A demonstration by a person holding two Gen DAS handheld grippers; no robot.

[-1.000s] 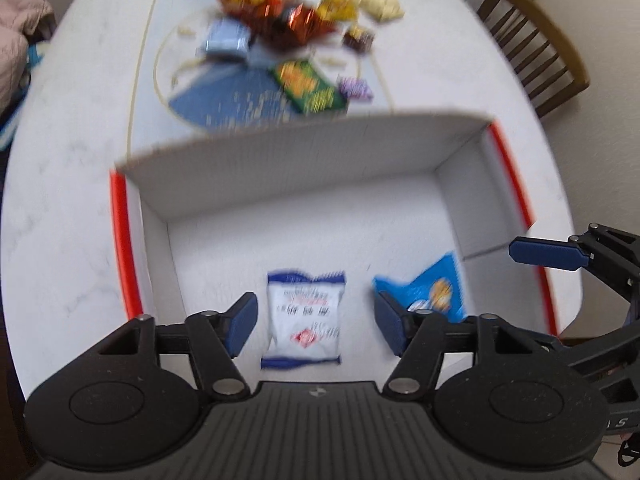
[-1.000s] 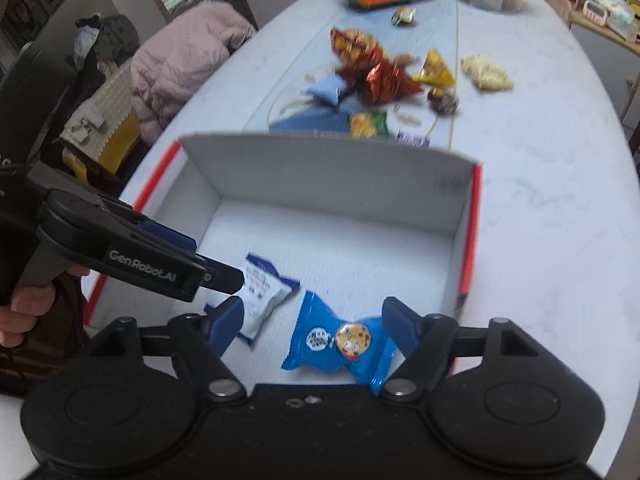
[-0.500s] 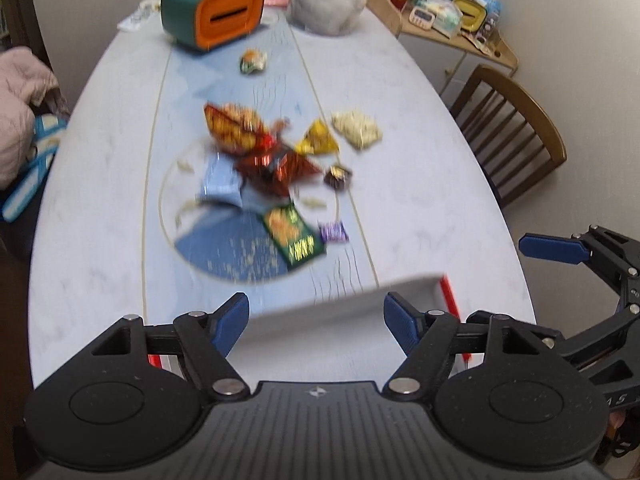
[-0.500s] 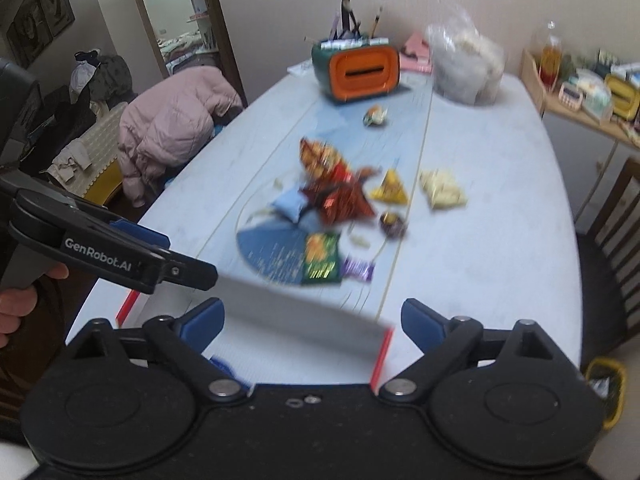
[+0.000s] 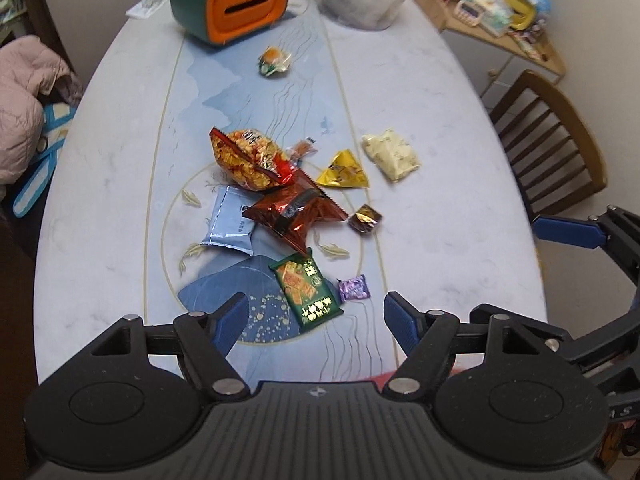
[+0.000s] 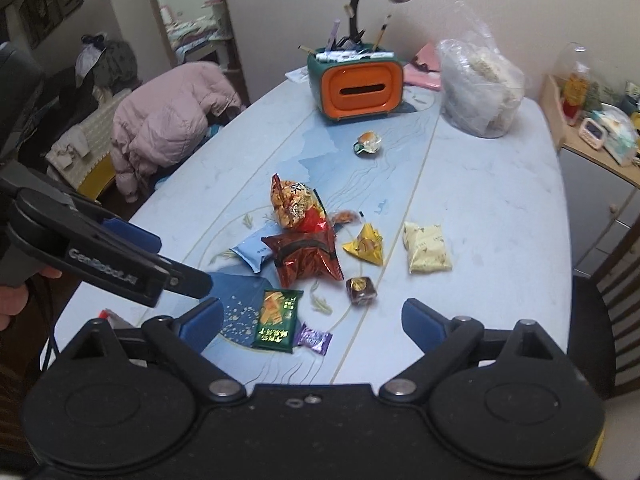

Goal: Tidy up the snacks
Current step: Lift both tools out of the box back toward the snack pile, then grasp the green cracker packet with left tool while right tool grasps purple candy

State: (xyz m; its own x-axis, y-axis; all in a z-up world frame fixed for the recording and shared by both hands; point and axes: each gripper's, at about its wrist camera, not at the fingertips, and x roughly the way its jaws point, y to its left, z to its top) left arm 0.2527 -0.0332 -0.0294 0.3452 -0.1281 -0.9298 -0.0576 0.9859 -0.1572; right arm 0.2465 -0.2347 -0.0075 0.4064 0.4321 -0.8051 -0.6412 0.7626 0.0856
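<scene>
Both grippers hang above the near end of the desk (image 5: 460, 128), and nothing sits between the blue pads of either. The left gripper (image 5: 316, 320) is released, its jaws having just been opening. The right gripper (image 6: 312, 322) stands spread wide and empty, its jaws also having just been opening.

The snacks lie loose in a cluster on the blue runner at the middle of the desk. Seen from the right wrist, a crumpled red foil bag (image 6: 306, 258) marks the centre. At 12 o'clock of it, touching and partly overlapping it, lies an orange snack bag (image 6: 292, 202). At 9 o'clock a pale blue packet (image 6: 254, 252) is tucked against its edge. At 3 o'clock, apart, sits a yellow triangular packet (image 6: 366, 246), and further out in the same direction a cream pouch (image 6: 426, 246). At 5 o'clock is a small dark brown sweet (image 6: 361, 290). At 6 o'clock lies a green packet (image 6: 278, 314), with a small purple sweet (image 6: 315, 338) just beside its lower right corner. Far off at 12 o'clock a small wrapped snack (image 6: 367, 142) lies alone, in front of an orange-fronted green organizer (image 6: 354, 84).
</scene>
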